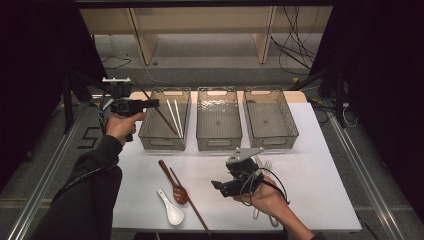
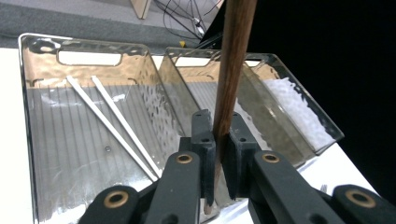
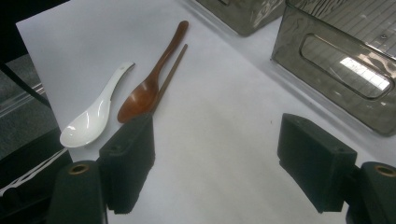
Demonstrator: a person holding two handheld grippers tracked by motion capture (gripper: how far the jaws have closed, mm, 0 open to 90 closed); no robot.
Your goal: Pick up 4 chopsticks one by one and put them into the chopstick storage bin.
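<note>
In the high view, the left gripper [image 1: 150, 104] sits at about ten o'clock on the table, its jaws clamped on a brown chopstick [image 1: 159, 112] that slants over the left bin [image 1: 144, 134], where two white chopsticks [image 1: 174, 118] already lie; the middle bin [image 1: 218, 143] and the right bin [image 1: 272, 141] hold no cutlery that I can make out. The right gripper [image 1: 216, 185] rests near five o'clock, jaws spread wide on nothing, beside a second brown chopstick [image 1: 192, 205], a wooden spoon [image 1: 179, 192] and a white spoon [image 1: 171, 210]. In the left gripper view, the jaws pinch the brown chopstick near its lower end, the shaft rising toward twelve o'clock above the wall between bins. In the right gripper view, the open jaws frame bare table, with the spoons at ten o'clock. The risk, I judge: held so close to one end, the stick could pivot in the pads and, on release, tip across the bin wall or land in the middle bin.
</note>
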